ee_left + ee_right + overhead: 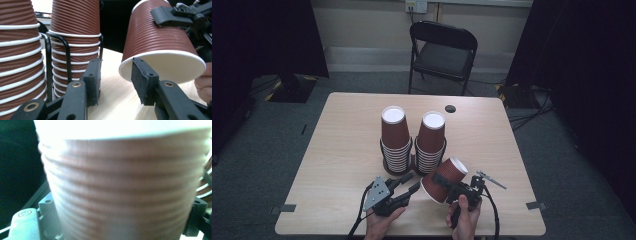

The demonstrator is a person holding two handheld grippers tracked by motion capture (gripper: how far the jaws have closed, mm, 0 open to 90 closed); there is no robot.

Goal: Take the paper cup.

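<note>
Pale wooden table (337, 145) is set with two stacks of ribbed brown paper cups (395, 142). Left gripper (408, 182) is held apart, nothing pinched. One brown paper cup (445, 178), light and easily crushed, is clamped sideways in the right gripper (451, 183); soft holding by the rim is best.

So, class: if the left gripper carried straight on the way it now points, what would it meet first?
Probably the white rim of the tilted cup held by the right gripper. The left gripper stands open, one pad already beside that rim. The right cup stack sits just off its other jaw, so depth is uncertain.
</note>
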